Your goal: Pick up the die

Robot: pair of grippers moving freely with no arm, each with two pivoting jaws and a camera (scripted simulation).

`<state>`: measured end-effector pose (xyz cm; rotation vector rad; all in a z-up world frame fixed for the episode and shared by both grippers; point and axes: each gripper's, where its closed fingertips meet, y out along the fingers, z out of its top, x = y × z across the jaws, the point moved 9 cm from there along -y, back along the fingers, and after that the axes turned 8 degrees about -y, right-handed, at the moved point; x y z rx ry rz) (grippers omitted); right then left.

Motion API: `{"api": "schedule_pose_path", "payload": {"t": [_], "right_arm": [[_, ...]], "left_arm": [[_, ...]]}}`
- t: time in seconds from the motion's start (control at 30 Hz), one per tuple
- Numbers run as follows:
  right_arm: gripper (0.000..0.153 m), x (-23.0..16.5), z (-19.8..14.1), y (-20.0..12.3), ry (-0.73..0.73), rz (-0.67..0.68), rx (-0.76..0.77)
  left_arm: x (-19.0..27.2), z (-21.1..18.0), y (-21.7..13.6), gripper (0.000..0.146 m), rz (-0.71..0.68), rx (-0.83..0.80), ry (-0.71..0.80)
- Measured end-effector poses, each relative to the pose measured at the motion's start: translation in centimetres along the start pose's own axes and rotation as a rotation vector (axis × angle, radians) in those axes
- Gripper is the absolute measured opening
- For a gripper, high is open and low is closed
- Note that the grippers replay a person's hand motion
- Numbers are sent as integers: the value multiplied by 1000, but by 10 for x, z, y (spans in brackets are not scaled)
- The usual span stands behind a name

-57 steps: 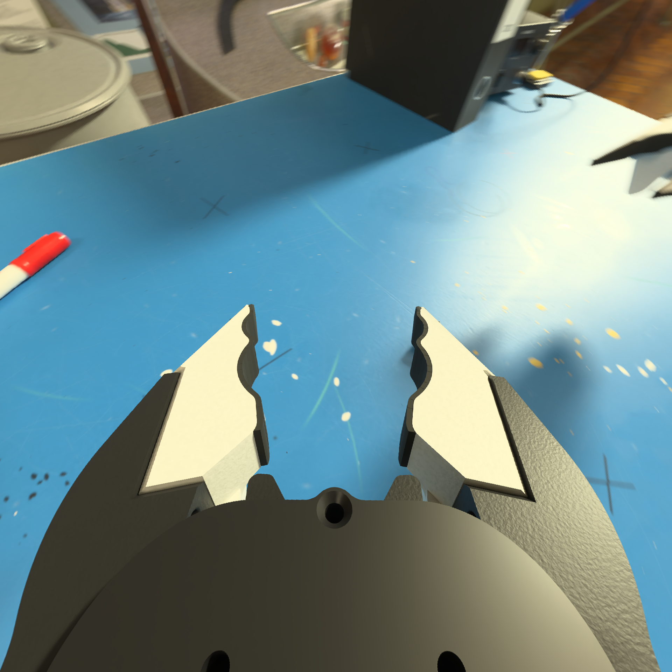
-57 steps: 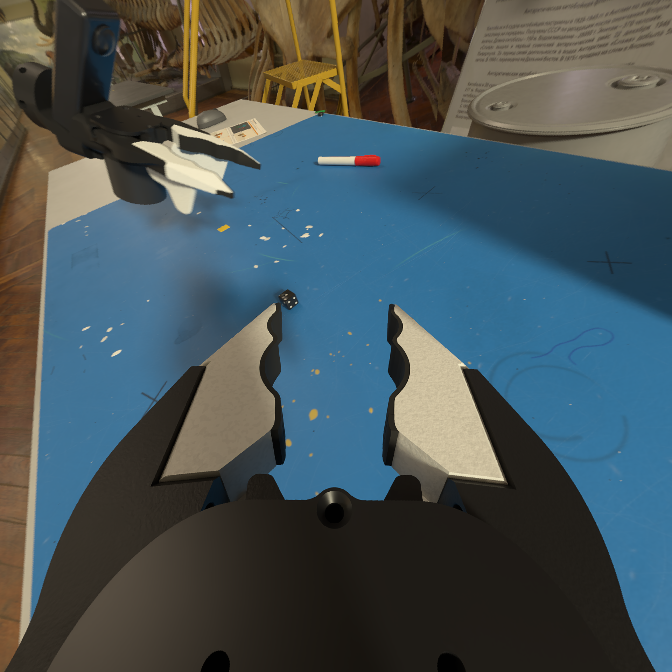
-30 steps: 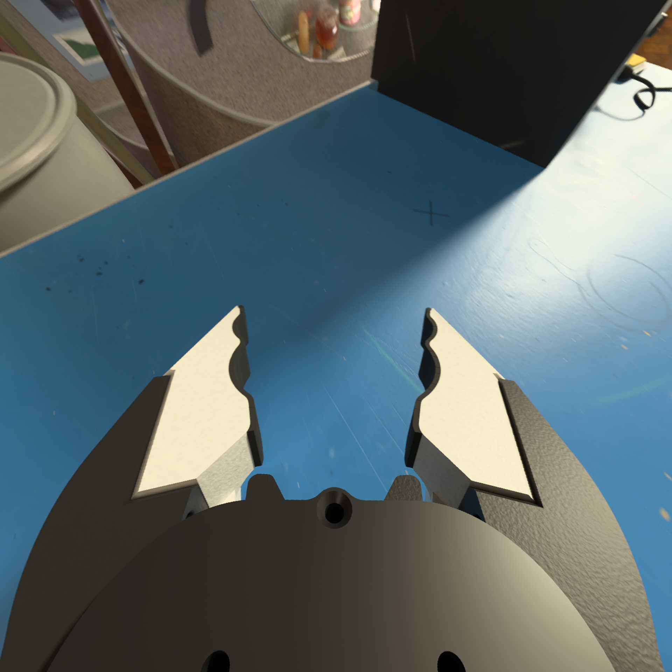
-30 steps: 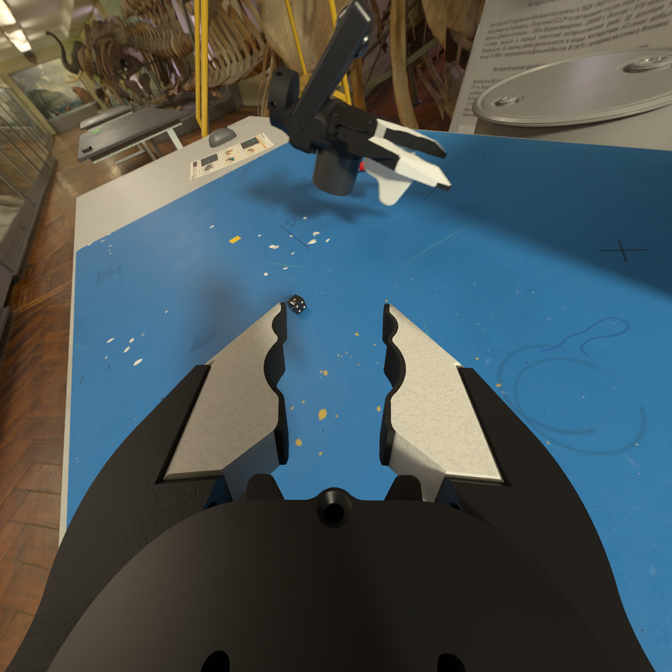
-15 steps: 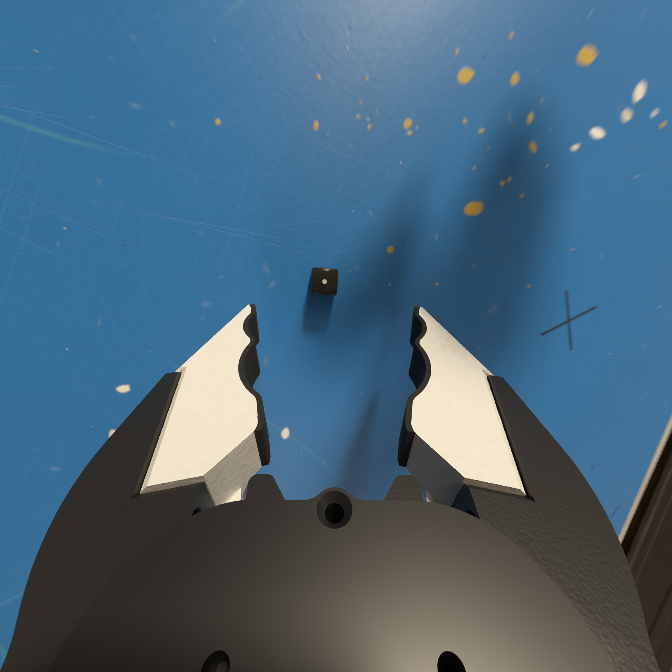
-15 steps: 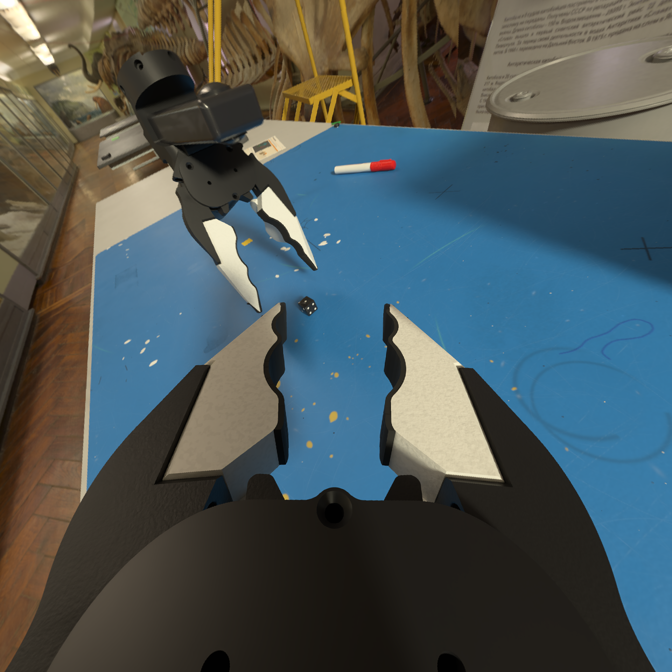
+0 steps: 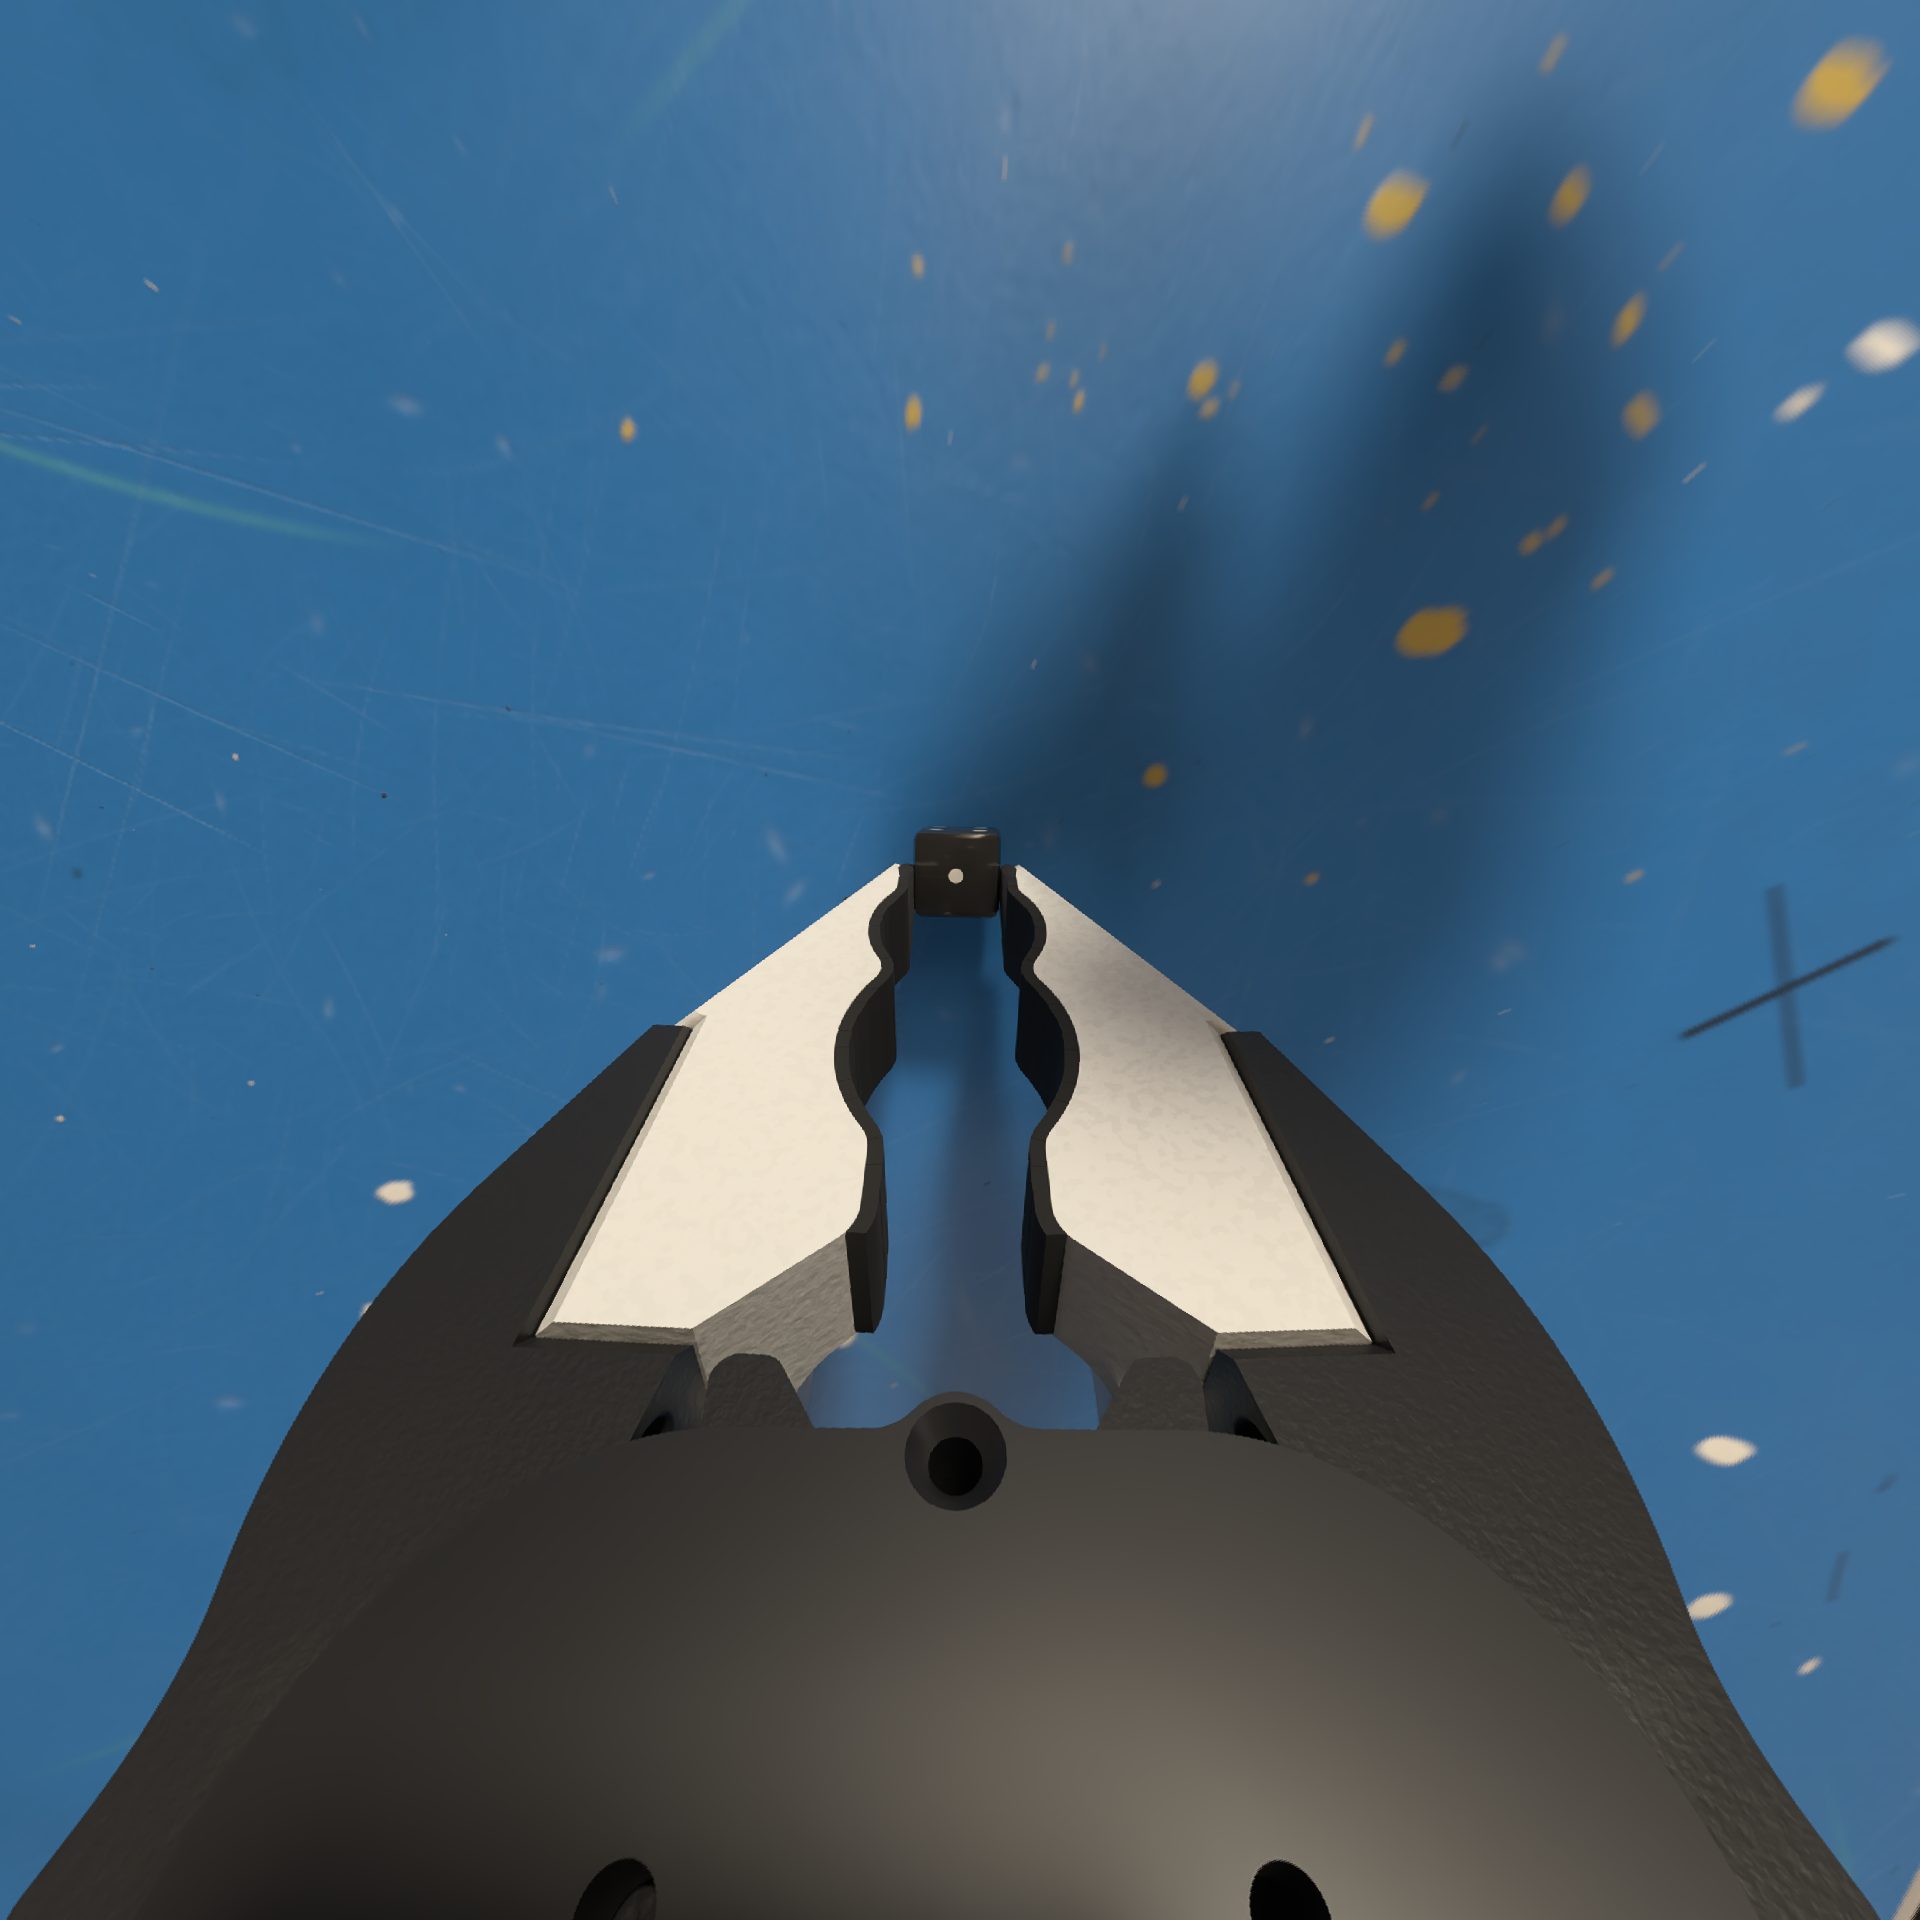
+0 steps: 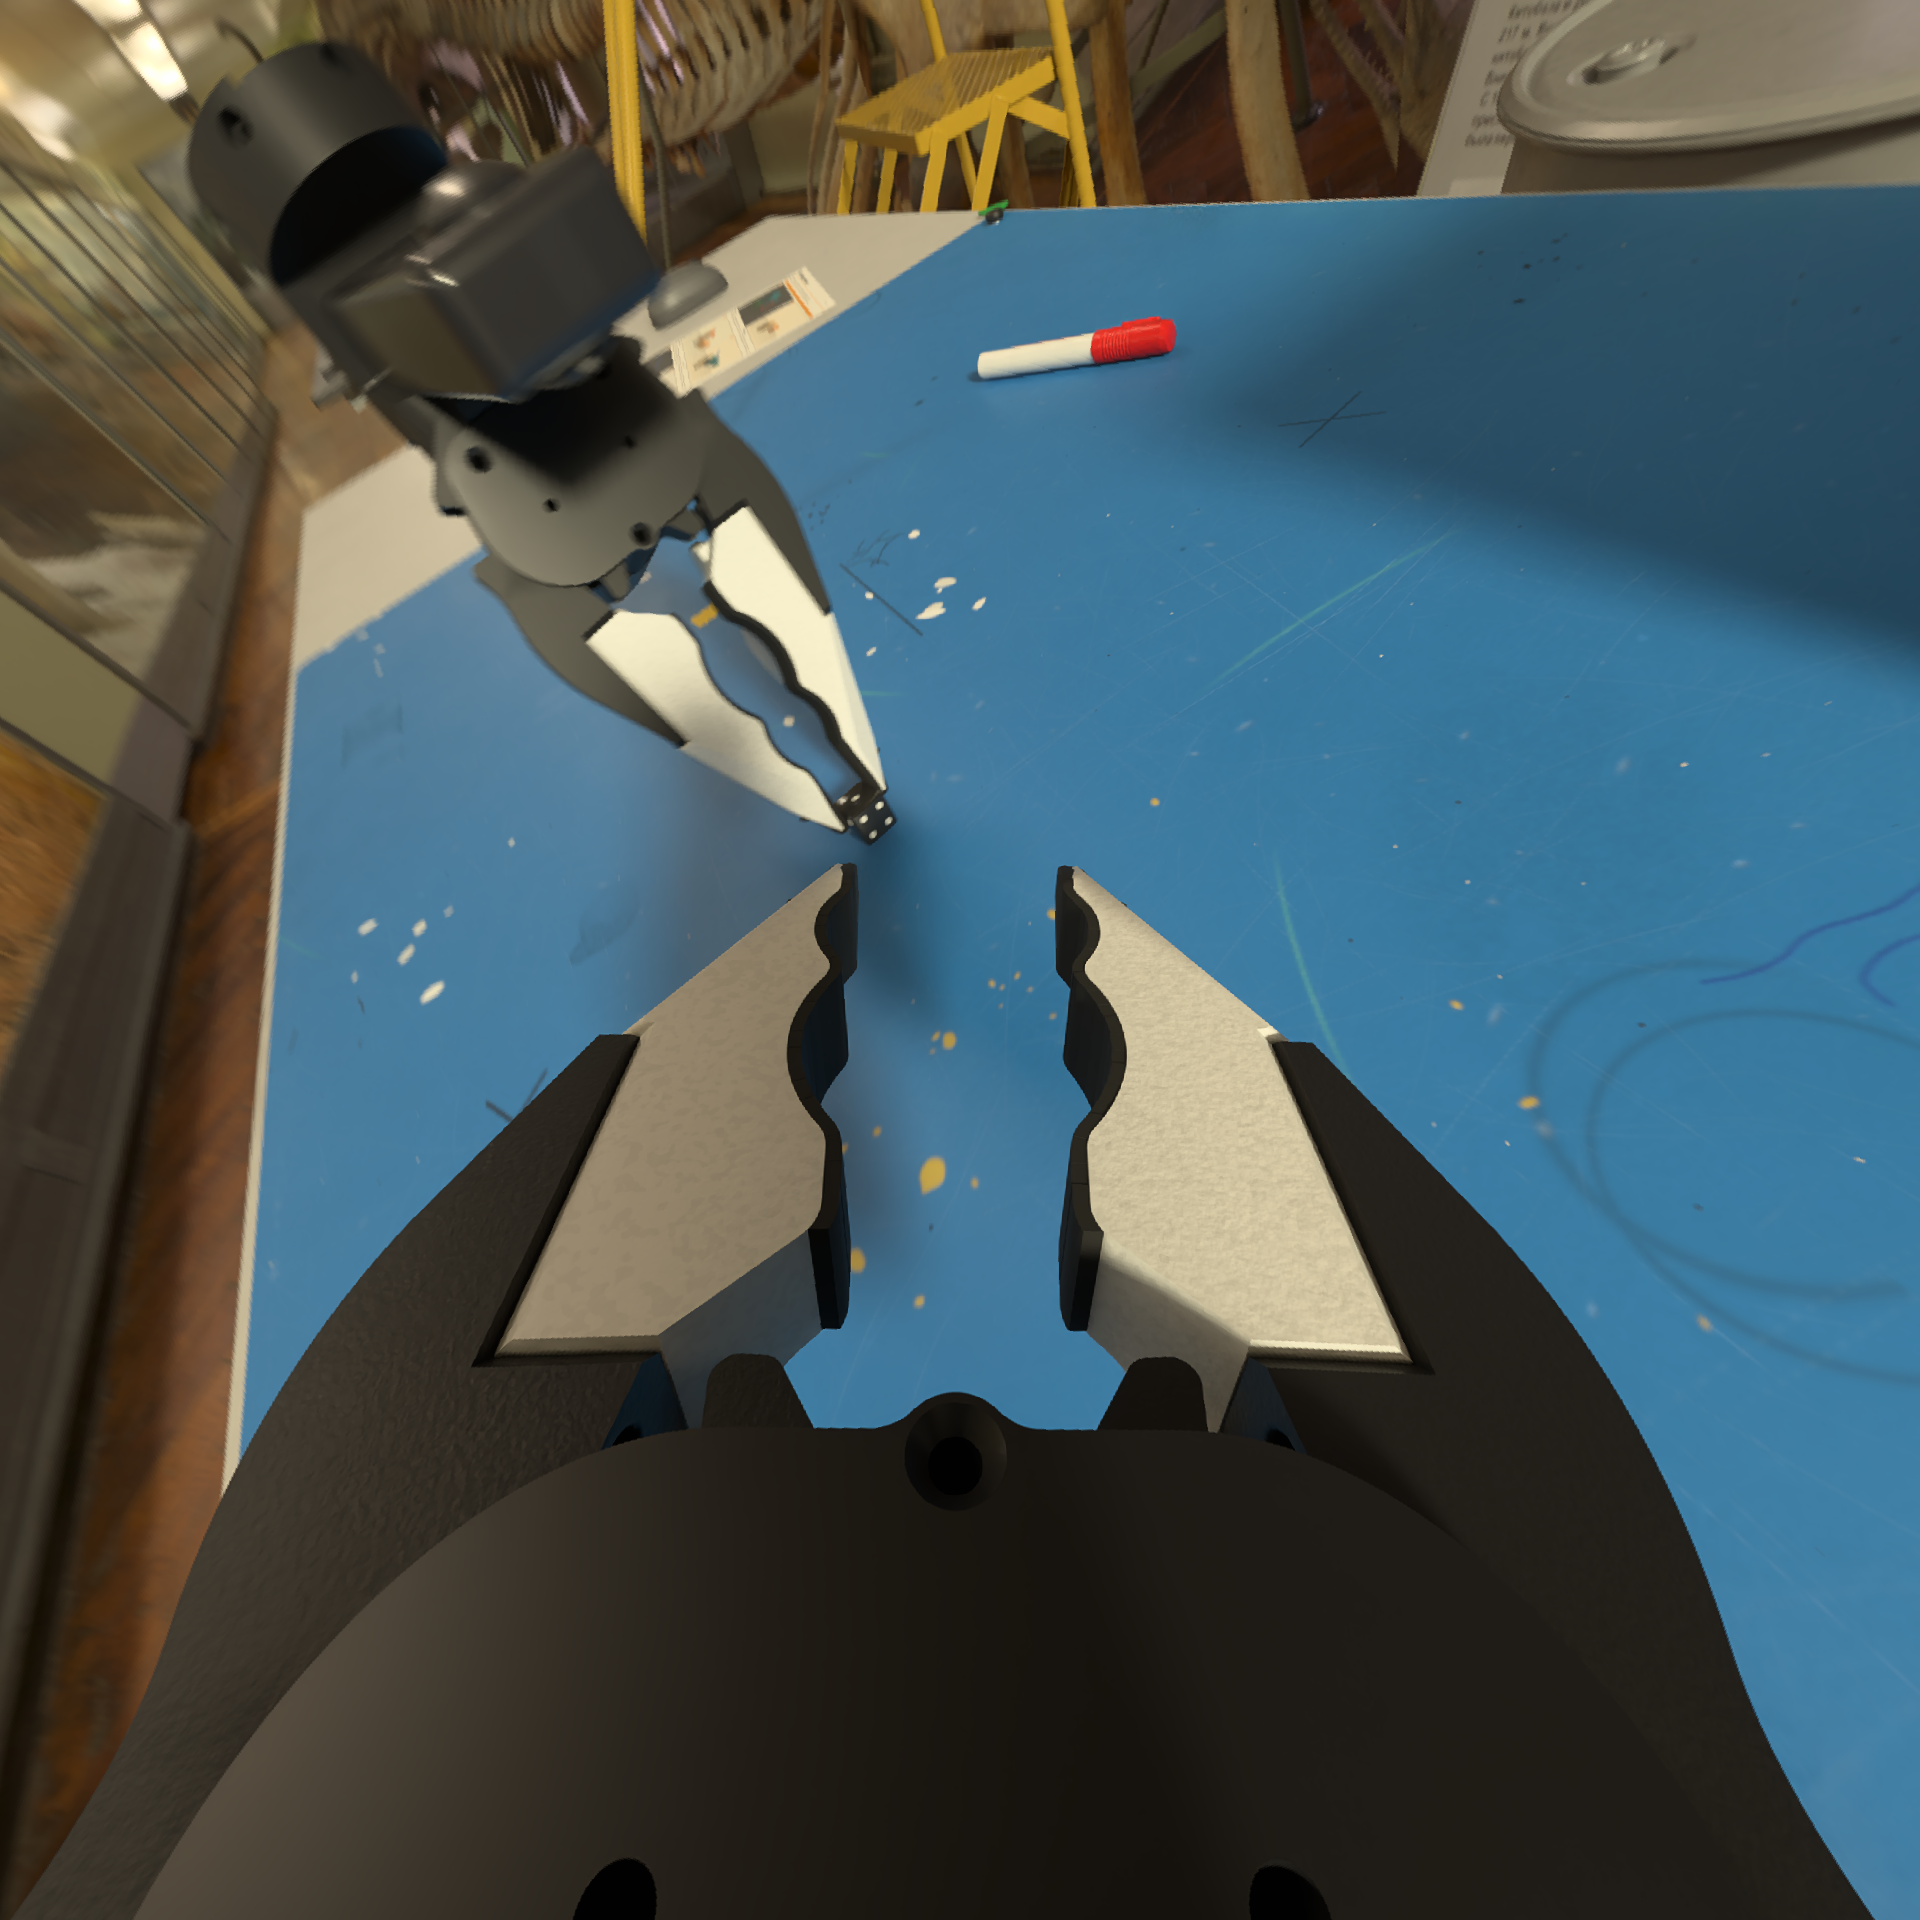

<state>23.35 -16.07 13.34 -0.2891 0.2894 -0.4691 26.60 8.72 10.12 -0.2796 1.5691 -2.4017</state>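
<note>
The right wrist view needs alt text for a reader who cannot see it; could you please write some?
The left hand-held gripper pinches a small black die at its fingertips on a blue table. In the foreground, the right hand-held gripper is open and holds nothing. A red-capped white marker lies farther back.

You see a scuffed, paint-flecked matt blue tabletop (image 7: 520, 623), a small matt black die (image 7: 956, 878), and rough white pads on the matt dark plastic left claw (image 7: 956, 883).
</note>
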Motion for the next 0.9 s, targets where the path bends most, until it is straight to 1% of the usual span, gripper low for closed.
{"api": "schedule_pose_path", "payload": {"t": [0.13,0.23,0.3,0.37,0.43,0.5,0.53,0.57,0.63,0.67,0.77,0.9], "right_arm": [[39,20,0,14,175,87,64],[42,27,0,15,234,113,108],[44,31,-5,17,251,86,103],[47,33,-11,24,290,100,46],[48,32,-13,35,346,169,52],[48,30,-9,46,386,239,105],[45,29,-6,48,396,284,148],[35,28,-2,48,399,320,181],[13,27,5,45,360,384,226],[10,25,9,43,333,394,233],[5,17,28,37,231,405,248],[2,6,68,32,25,401,212]], "left_arm": [[5,3,-25,16,-62,201,-90],[8,4,-44,16,-90,296,-119],[7,4,-51,16,-100,331,-128],[6,4,-54,16,-104,342,-131],[7,6,-54,16,-128,364,-130],[9,8,-55,16,-156,387,-127],[10,9,-55,16,-169,393,-124],[10,9,-55,16,-175,392,-123],[10,10,-56,16,-174,396,-124],[11,10,-56,16,-182,406,-127],[11,11,-58,16,-219,437,-137],[16,15,-67,16,-230,506,-119]]}}
